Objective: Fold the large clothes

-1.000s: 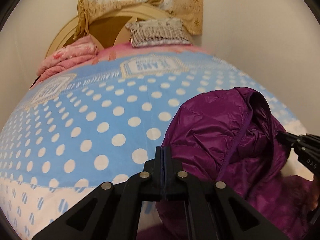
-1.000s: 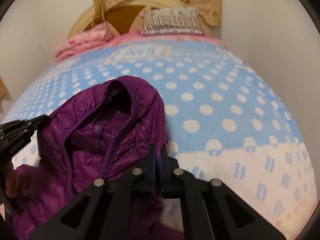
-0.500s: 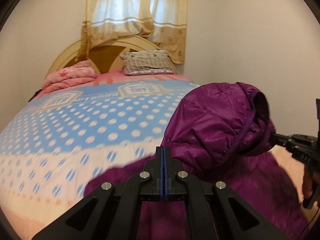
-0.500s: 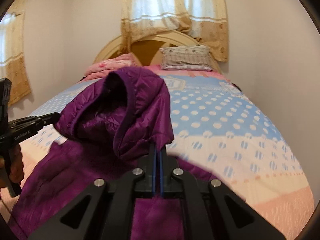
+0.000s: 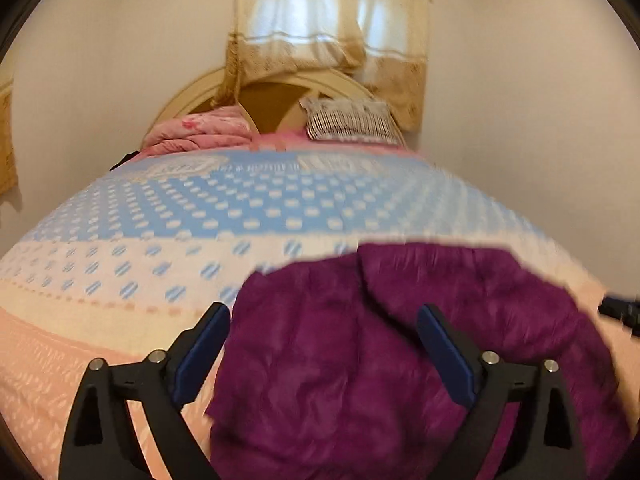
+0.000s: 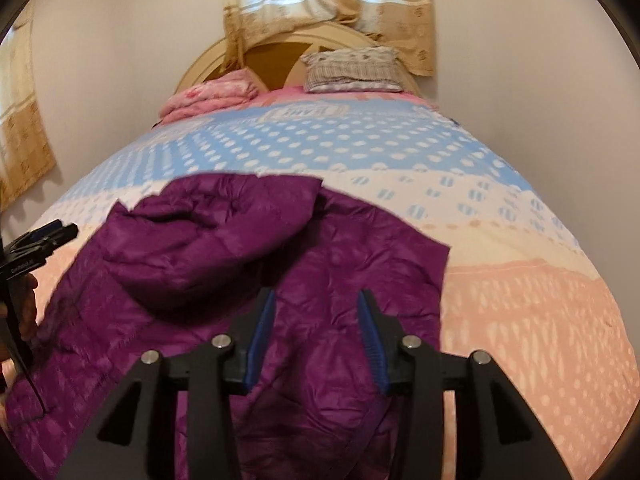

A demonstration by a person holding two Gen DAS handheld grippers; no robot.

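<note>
A purple quilted jacket (image 6: pixel 248 304) is spread over the near end of the bed (image 6: pixel 532 320), on the peach and cream part of the bedspread, with its hood (image 6: pixel 208 240) folded down onto its body.

In the left wrist view the left gripper (image 5: pixel 324 320) is seen with its jaws opening and already set wide apart. The jacket (image 5: pixel 360 360) lies below and between the blue pads (image 5: pixel 200 352), but no fabric is pinched; the pads stand clear of the cloth on both sides. This view is blurred, so finer contact at the tips cannot be told.

In the right wrist view the right gripper (image 6: pixel 316 304) is seen with its jaws opening as well, parted to a moderate gap. The jacket's body is seen through that gap, and nothing is clamped between the blue pads (image 6: pixel 260 336). The left gripper (image 6: pixel 48 236) is visible at the left edge of this view, just beside the jacket's left side, held by a hand (image 6: pixel 26 304).

At the far end of the bed a striped pillow (image 6: pixel 352 70) and a folded pink quilt (image 6: pixel 212 96) are set against the headboard (image 6: pixel 276 46), under a curtained window (image 6: pixel 328 0).
</note>
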